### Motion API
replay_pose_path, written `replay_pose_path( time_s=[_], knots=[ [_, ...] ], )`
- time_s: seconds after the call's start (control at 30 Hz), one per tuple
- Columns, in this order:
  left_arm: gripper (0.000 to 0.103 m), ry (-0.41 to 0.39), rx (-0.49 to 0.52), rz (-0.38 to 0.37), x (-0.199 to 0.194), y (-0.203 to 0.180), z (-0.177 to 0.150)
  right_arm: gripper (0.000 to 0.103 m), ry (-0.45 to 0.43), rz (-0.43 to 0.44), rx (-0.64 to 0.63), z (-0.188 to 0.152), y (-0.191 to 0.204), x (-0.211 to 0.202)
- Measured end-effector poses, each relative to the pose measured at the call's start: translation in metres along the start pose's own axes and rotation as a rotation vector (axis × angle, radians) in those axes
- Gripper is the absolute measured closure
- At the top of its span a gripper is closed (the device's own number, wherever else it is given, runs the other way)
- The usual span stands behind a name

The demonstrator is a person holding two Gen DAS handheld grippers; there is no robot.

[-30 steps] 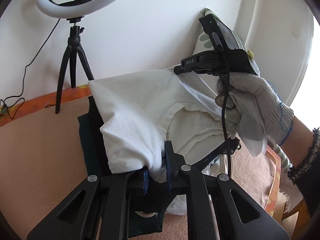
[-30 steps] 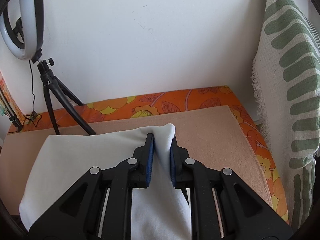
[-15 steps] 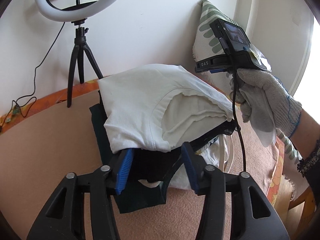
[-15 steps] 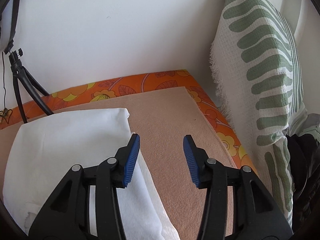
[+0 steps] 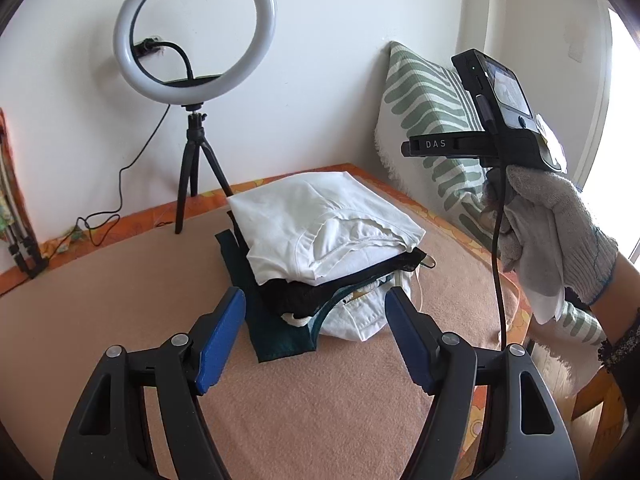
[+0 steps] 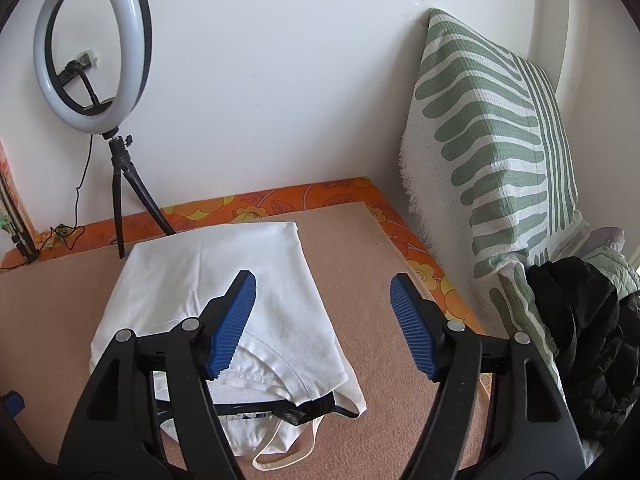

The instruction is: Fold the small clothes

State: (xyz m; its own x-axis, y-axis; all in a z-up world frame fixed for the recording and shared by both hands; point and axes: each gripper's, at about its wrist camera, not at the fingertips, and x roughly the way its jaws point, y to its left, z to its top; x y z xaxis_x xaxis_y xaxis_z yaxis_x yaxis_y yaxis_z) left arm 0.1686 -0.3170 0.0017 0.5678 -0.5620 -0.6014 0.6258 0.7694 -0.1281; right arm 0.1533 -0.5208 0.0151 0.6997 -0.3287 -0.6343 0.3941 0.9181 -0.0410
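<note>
One pile of clothes: a folded white shirt [image 5: 320, 220] lies on top of a small stack on the tan mat [image 5: 120, 300], toward the mat's far side.
Shirt detail: its neckline faces the near right of the stack; in the right wrist view the white shirt [image 6: 224, 280] covers most of what lies under it.
Layers below: a black garment [image 5: 304, 292] sits directly under the shirt, then a dark green garment [image 5: 276, 336] whose edge sticks out at the near left, and a white printed garment [image 5: 364, 316] at the near right.
Loose strap: a thin pale strap [image 6: 280, 460] trails from the bottom of the stack onto the mat.
Left gripper [image 5: 316, 336]: blue-padded jaws spread wide, holding nothing, hovering just before the near edge of the stack without touching it.
Right gripper [image 6: 322, 324]: jaws spread wide, holding nothing, above the near right part of the shirt and the bare mat beside it.
Right hand [image 5: 552, 236]: in a grey knit glove, gripping the handle of the right tool, raised to the right of the stack.
Mat base: an orange flowered mattress [image 6: 320, 192] shows past the mat's far and right edges.
Back left: a ring light [image 5: 196, 36] on a small black tripod stands by the white wall.
Right side: a green-and-white striped pillow [image 6: 492, 140] leans upright against the wall, with a black jacket [image 6: 588, 340] heaped just beside it.
</note>
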Motion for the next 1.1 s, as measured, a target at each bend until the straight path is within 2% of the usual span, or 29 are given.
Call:
replay_pose_path(
  time_s=[0.23, 0.37, 0.63, 0.87, 1.03, 1.07, 1.1],
  knots=[
    [0.024, -0.052, 0.014, 0.042, -0.056, 0.001, -0.007, 0.030, -0.031, 0.026, 0.002, -0.016, 0.018, -0.054],
    [0.021, -0.065, 0.033, 0.072, -0.081, -0.001, -0.016, 0.013, -0.056, 0.027, 0.025, -0.031, 0.026, -0.080],
    [0.017, -0.066, 0.031, 0.085, -0.116, -0.001, -0.041, 0.002, -0.115, -0.023, 0.024, -0.067, 0.044, -0.131],
    [0.017, -0.044, 0.041, 0.100, -0.133, 0.004, -0.069, 0.001, -0.150, -0.037, 0.047, -0.101, 0.055, -0.160],
    [0.017, -0.062, 0.047, 0.112, -0.142, 0.009, -0.086, 0.001, -0.169, -0.030, 0.057, -0.126, 0.063, -0.169],
    [0.016, -0.060, 0.040, 0.106, -0.143, 0.011, -0.088, 0.001, -0.175, -0.033, 0.065, -0.132, 0.064, -0.170],
    [0.011, -0.055, 0.034, 0.100, -0.144, 0.012, -0.090, 0.001, -0.176, -0.027, 0.073, -0.136, 0.065, -0.171]
  ],
)
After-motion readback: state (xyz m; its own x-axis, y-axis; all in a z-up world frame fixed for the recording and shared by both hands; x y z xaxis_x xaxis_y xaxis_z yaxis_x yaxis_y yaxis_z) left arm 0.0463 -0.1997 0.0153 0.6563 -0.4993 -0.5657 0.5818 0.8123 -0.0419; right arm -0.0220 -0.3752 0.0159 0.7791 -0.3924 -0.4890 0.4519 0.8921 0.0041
